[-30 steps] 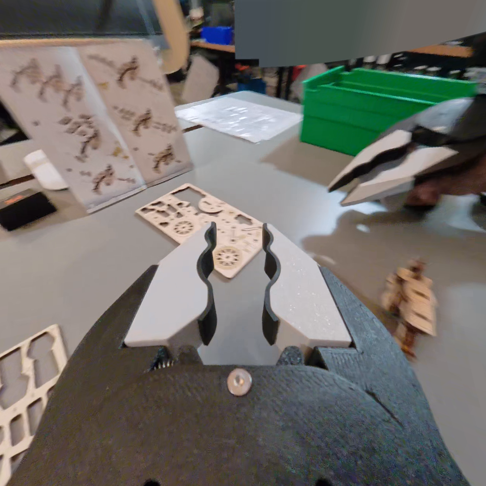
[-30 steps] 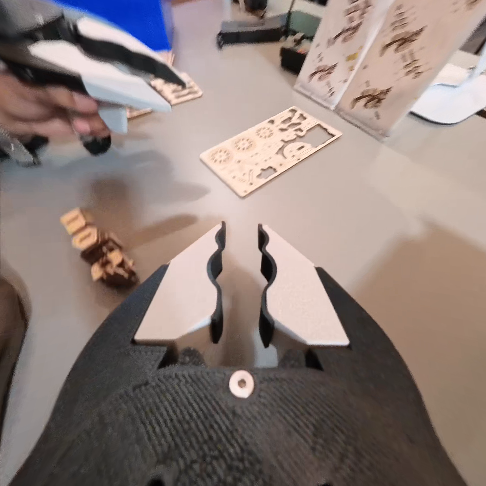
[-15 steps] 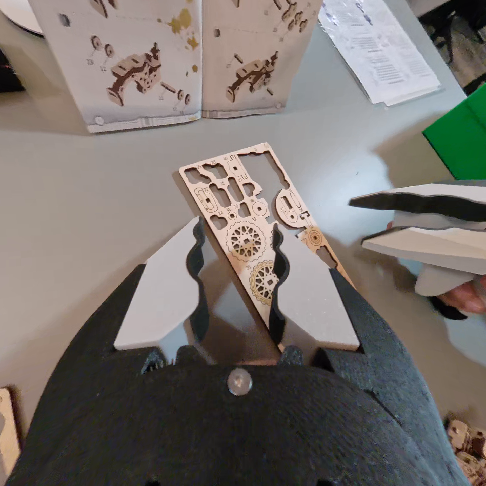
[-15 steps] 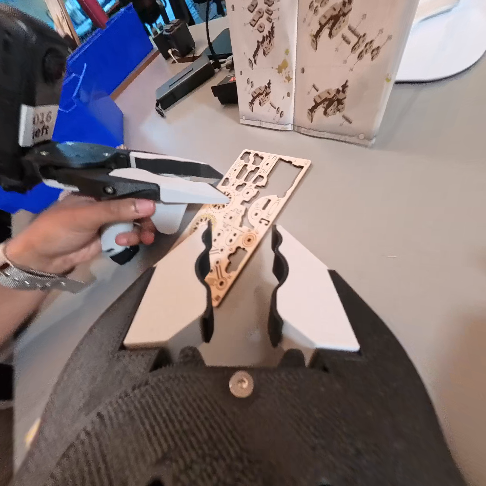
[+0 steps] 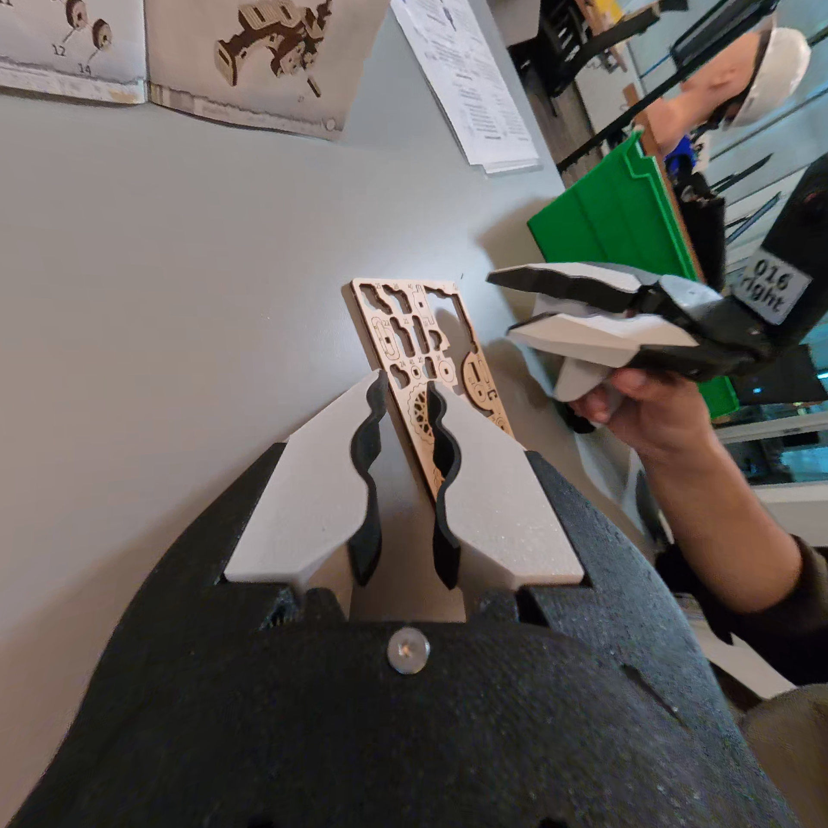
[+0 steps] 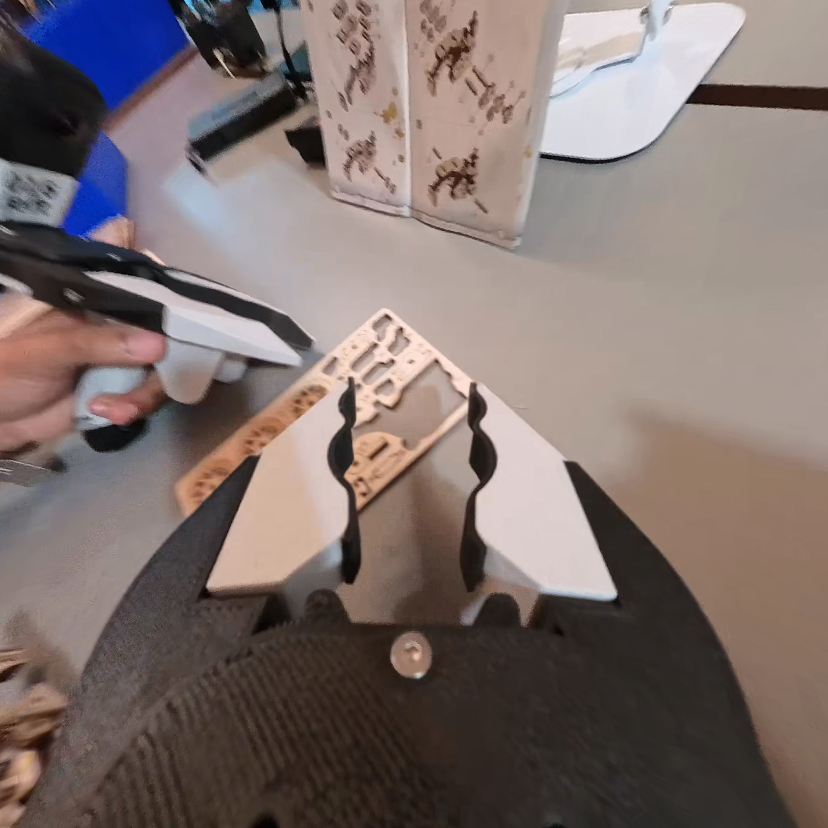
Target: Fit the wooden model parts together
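Observation:
A flat wooden parts sheet (image 5: 416,340) with cut-out holes and gear shapes lies on the grey table; it also shows in the right wrist view (image 6: 416,358). My left gripper (image 5: 405,387) is open with a narrow gap and empty, and its tips are over the sheet's near end. In the right wrist view the left gripper (image 6: 304,351) hovers at the sheet's left edge. My right gripper (image 6: 410,385) is open and empty above the sheet's large cut-out. In the left wrist view the right gripper (image 5: 499,304) is just right of the sheet. A partly built wooden model (image 6: 22,717) lies at the lower left, blurred.
A folded instruction booklet (image 6: 425,112) stands behind the sheet and also shows in the left wrist view (image 5: 246,58). A green bin (image 5: 618,242) is on the right, with a printed paper (image 5: 470,80) near it. A blue bin (image 6: 112,45), black devices (image 6: 242,112) and a white pad (image 6: 627,89) are at the back.
Both grippers have moved in over the parts sheet from either side. The left gripper's jaws have narrowed. The sheet lies where it was.

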### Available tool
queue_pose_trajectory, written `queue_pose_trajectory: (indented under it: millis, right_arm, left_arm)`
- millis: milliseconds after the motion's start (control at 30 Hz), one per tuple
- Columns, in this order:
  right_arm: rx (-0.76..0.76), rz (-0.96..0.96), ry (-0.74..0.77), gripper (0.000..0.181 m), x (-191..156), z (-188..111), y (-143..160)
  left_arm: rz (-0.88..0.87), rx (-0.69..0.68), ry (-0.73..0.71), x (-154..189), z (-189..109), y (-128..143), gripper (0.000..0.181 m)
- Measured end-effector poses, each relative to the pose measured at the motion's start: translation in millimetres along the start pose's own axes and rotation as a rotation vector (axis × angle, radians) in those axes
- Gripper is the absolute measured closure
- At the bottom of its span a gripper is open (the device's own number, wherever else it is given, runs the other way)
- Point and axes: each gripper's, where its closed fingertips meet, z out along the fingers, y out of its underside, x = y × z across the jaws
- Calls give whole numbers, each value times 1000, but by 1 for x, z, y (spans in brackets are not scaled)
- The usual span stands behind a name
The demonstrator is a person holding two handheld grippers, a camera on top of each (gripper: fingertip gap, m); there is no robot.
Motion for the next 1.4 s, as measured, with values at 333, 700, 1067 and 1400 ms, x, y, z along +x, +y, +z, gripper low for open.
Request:
queue_pose_trajectory:
  millis: [333,700,1067,1400]
  right_arm:
    - [-146,-75,100,145,14,12,20]
    - [-171,-255,228,171,17,11,23]
    - [-54,-201,123,179,9,8,1]
    - [77,-92,-12,180,-4,-5,-18]
  left_arm:
    - [6,-16,5,0,3,0,166]
    - [-4,4,35,4,1,-1,162]
    - [2,167,121,19,-6,-22,138]
    - [-18,-20,251,42,10,6,136]
